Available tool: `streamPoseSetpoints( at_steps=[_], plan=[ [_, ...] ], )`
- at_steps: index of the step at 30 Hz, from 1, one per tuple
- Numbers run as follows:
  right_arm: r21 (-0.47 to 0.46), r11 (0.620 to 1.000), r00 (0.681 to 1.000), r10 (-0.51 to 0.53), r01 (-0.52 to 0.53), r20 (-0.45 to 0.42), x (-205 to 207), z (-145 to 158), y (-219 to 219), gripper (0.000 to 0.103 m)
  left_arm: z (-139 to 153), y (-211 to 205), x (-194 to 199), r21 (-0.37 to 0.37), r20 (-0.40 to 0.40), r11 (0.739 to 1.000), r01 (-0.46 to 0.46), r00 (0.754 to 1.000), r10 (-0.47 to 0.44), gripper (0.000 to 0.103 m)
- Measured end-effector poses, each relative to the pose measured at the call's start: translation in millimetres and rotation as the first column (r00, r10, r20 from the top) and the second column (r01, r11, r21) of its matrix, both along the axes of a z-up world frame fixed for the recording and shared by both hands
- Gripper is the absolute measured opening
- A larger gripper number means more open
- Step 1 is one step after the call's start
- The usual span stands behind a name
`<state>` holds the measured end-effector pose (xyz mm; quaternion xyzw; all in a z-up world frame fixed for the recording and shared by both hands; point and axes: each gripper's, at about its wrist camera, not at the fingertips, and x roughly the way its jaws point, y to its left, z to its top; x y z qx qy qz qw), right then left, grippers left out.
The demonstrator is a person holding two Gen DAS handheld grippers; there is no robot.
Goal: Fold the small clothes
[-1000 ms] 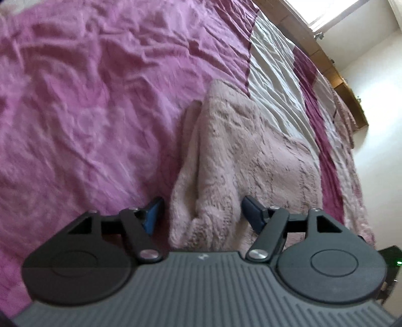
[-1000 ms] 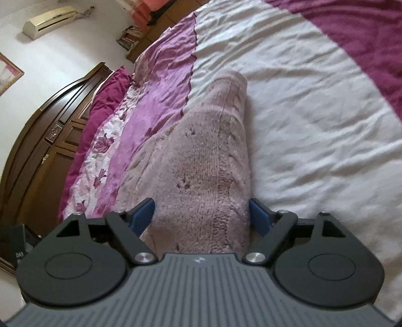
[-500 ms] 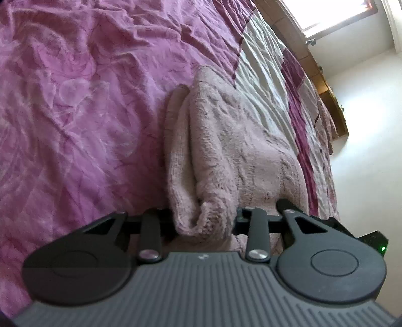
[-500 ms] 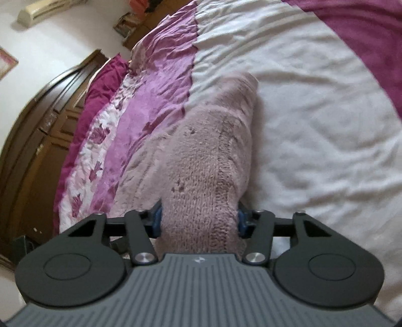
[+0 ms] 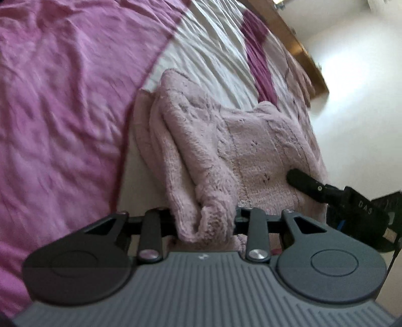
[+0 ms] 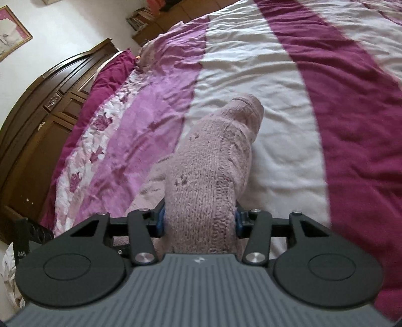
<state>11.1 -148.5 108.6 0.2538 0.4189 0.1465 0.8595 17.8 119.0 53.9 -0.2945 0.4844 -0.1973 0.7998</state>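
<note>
Looking down the left wrist view first: left gripper (image 5: pixel 204 221) clamped on a bunched edge of the pale pink knitted sweater (image 5: pixel 226 140), wool squeezed tight between both jaws. Sweater draped across the bedspread (image 5: pixel 62 100), partly over the white stripe, partly beside the pink one. Off to the right, right gripper (image 5: pixel 314 187) poking in with one dark finger pressed on the same knit. Wooden bed frame (image 5: pixel 289 35) running along the far edge, white wall (image 5: pixel 356 88) behind it. Pretty blurry on the pink side, so can't really tell the fabric pattern there.

Switching to the right wrist view: right gripper (image 6: pixel 199 221) pinched around a thick roll of the sweater (image 6: pixel 211 163), blue pads (image 6: pixel 160 221) pressed into the knit on both sides. Roll stretching away, lying over the white band of the bedspread (image 6: pixel 276 75), rounded far end resting on the sheet. Dark wooden headboard (image 6: pixel 42 113) on the left, framed picture (image 6: pixel 12 30) up on the wall, shelf with books (image 6: pixel 137 21) further back.
</note>
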Motion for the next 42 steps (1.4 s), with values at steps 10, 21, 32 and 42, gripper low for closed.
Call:
streamPoseSetpoints(
  at_steps=[10, 21, 32, 42],
  plan=[
    [0.031, 0.996, 0.994, -0.076, 0.079, -0.081, -35, -72, -30, 0.058, -20, -30, -18, 0.213, 0.034, 0.975, 0.058, 0.997, -0.067, 0.041],
    [-0.062, 0.994, 0.995, -0.094, 0.093, -0.017, -55, -58, -19, 0.072, -12, -22, -43, 0.283, 0.052, 0.959, 0.011, 0.998, -0.027, 0.055],
    [-0.147, 0.985, 0.994, -0.081, 0.091, 0.073, -113, -33, -10, 0.075, 9, -43, -87, 0.426, 0.111, 0.904, -0.033, 0.994, -0.016, 0.058],
    [-0.230, 0.972, 0.996, -0.035, 0.053, 0.083, -150, -44, 7, 0.076, -4, -67, -115, 0.494, 0.103, 0.869, -0.042, 0.995, -0.011, 0.058]
  ],
)
